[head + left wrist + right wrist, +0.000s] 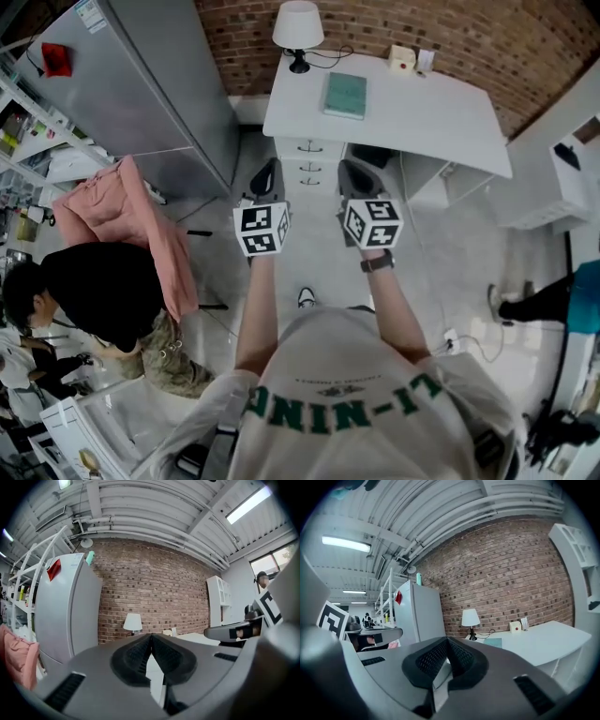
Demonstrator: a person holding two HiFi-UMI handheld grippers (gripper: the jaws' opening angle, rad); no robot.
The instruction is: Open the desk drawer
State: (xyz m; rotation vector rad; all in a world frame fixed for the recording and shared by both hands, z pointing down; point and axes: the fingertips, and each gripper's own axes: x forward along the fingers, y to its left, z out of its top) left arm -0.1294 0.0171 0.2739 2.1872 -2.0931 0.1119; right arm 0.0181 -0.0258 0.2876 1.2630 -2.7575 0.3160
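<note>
The white desk point(422, 117) stands against the brick wall ahead. Its drawer unit point(309, 161), under the left part of the top, shows three closed drawer fronts with small handles. My left gripper point(266, 173) and right gripper point(356, 173) are held side by side in front of the drawers, short of them and touching nothing. In the left gripper view the pads of the left gripper point(151, 635) meet at the tip with nothing between them. The right gripper point(447, 640) looks the same, shut and empty. The drawers are hidden behind the jaws in both gripper views.
A lamp point(298, 28), a teal book point(345, 95) and a small white box point(402, 59) sit on the desk. A grey fridge point(141, 84) stands left of it. A pink garment point(131, 220) and a seated person point(84, 291) are at my left, a white cabinet point(562, 187) at right.
</note>
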